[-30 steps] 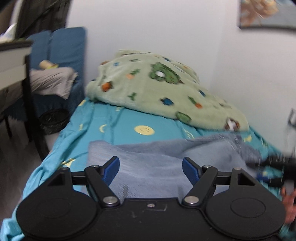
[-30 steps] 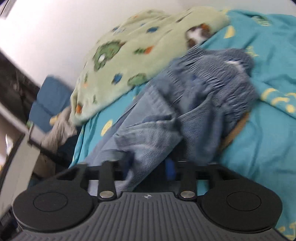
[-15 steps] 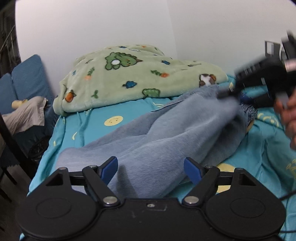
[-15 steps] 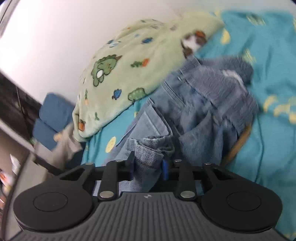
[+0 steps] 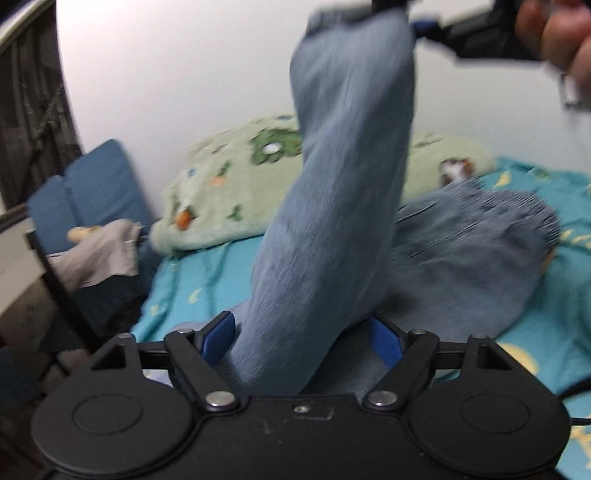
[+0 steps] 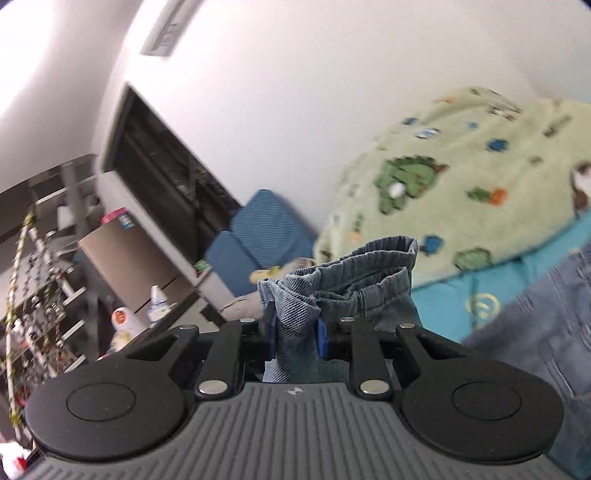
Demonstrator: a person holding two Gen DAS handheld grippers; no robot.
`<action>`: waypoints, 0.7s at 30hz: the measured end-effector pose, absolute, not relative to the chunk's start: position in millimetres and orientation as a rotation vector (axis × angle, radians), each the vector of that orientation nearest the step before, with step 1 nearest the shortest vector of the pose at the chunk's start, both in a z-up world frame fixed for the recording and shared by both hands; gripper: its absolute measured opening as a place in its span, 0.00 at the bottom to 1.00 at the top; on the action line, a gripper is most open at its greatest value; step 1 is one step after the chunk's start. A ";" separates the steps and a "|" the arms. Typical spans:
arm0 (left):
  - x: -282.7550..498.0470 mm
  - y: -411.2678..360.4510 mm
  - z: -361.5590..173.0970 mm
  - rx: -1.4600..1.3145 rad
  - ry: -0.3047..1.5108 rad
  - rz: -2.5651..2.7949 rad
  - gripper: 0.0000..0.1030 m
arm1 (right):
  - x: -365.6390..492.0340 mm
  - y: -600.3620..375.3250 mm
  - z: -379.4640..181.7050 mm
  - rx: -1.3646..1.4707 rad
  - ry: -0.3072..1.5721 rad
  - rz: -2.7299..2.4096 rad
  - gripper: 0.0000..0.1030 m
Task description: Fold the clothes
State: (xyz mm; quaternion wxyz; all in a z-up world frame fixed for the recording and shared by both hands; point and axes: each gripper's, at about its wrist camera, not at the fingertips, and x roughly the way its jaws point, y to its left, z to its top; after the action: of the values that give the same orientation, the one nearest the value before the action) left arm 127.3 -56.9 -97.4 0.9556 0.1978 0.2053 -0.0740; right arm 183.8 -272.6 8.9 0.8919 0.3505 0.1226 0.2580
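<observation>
A pair of light blue jeans lies partly on the bed with the turquoise sheet. My right gripper is shut on the jeans' gathered waistband and holds it high in the air; it also shows at the top of the left wrist view. The denim hangs down from it in a long column. My left gripper is open, low over the bed, with the hanging denim passing between its blue fingers. The rest of the jeans is bunched on the sheet to the right.
A green dinosaur-print blanket is heaped at the head of the bed by the white wall. A blue chair with grey clothing stands left of the bed. A desk edge, shelves and a brown box are further left.
My right gripper has lifted the waistband from the bed high into the air, pulling the jeans up into a hanging column. My left gripper stayed open and low.
</observation>
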 end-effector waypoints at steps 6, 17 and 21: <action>149.0 -38.2 -99.8 0.342 0.441 0.017 0.74 | 180.3 -271.3 15.9 0.732 0.209 0.601 0.20; 173.5 27.9 -77.5 -0.032 0.474 0.200 0.30 | 172.1 -257.5 14.4 0.673 0.130 0.663 0.20; 169.8 71.8 -58.0 -0.342 0.434 0.232 0.18 | 195.4 -257.4 -8.1 0.752 0.251 0.570 0.20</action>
State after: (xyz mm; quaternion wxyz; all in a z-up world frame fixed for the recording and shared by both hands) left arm 169.8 71.8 -58.0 0.9554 -0.1687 0.2139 0.1144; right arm 195.4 -257.4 -8.1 0.8833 0.3611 0.1205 0.2736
